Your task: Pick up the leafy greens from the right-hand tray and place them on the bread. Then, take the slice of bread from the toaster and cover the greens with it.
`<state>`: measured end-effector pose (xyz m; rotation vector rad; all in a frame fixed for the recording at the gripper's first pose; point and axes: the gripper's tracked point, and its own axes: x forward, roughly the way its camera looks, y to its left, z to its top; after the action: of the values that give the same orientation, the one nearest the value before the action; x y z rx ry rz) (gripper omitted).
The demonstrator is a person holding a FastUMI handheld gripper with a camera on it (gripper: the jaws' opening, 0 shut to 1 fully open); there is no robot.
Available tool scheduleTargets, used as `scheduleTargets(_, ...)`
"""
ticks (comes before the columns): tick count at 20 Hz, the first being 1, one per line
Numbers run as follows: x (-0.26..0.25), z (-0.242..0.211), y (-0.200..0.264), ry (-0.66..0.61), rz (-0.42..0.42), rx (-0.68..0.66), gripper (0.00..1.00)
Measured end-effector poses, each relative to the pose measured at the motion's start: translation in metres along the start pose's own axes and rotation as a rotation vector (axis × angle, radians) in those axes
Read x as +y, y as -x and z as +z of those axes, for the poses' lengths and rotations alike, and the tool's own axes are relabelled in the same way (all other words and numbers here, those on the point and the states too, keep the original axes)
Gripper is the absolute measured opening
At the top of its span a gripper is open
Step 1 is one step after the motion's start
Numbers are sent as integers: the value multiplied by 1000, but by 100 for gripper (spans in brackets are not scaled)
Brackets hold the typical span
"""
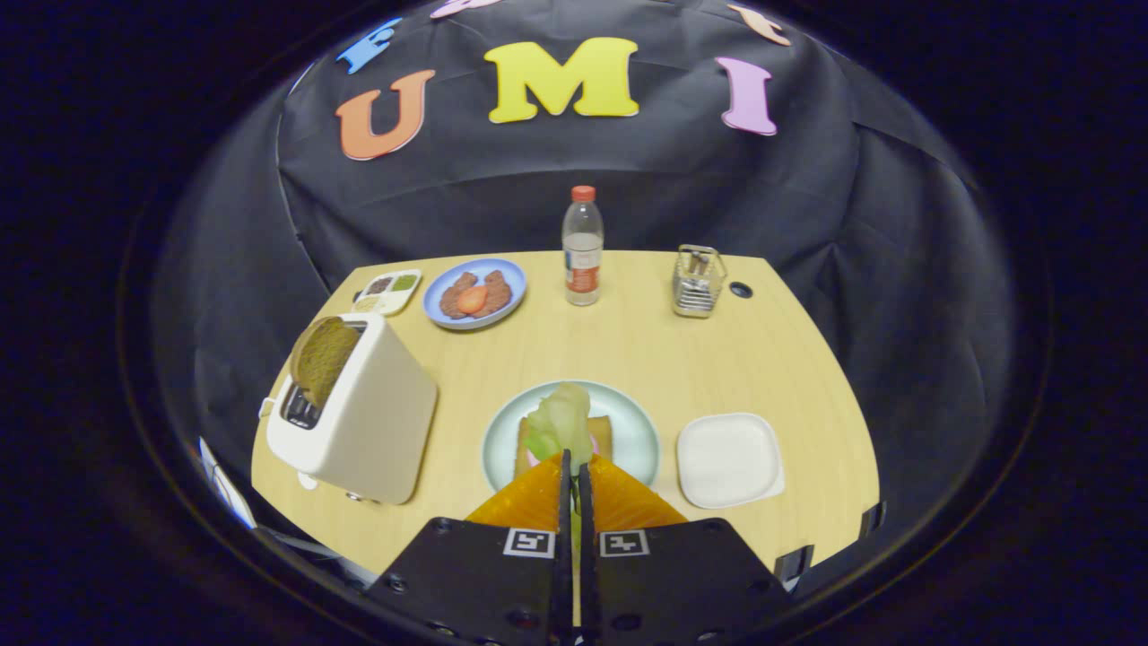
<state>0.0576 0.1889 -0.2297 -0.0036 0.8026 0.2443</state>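
Note:
My gripper is shut on the leafy greens, a pale green leaf that sticks out just ahead of the fingertips. Under the leaf lies a slice of bread on a round pale green plate. The leaf hangs over the bread; I cannot tell whether it touches it. To the left stands a cream toaster with a brown slice of bread sticking up out of its slot. Right of the plate sits the white square tray, bare.
At the back of the wooden table stand a water bottle with a red cap and a wire holder. A blue plate with meat slices and tomato, and a small divided tray, lie back left.

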Motion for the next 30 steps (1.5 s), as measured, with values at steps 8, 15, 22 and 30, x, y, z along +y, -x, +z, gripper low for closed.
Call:
scheduleTargets(8, 37, -12, -66, 17, 49, 138, 4)
scheduleTargets(15, 4, -5, -110, 16, -21, 174, 4)
scheduleTargets(22, -10, -10, -135, 31, -63, 194, 6)
scheduleTargets(30, -22, 12, -98, 47, -92, 93, 22)
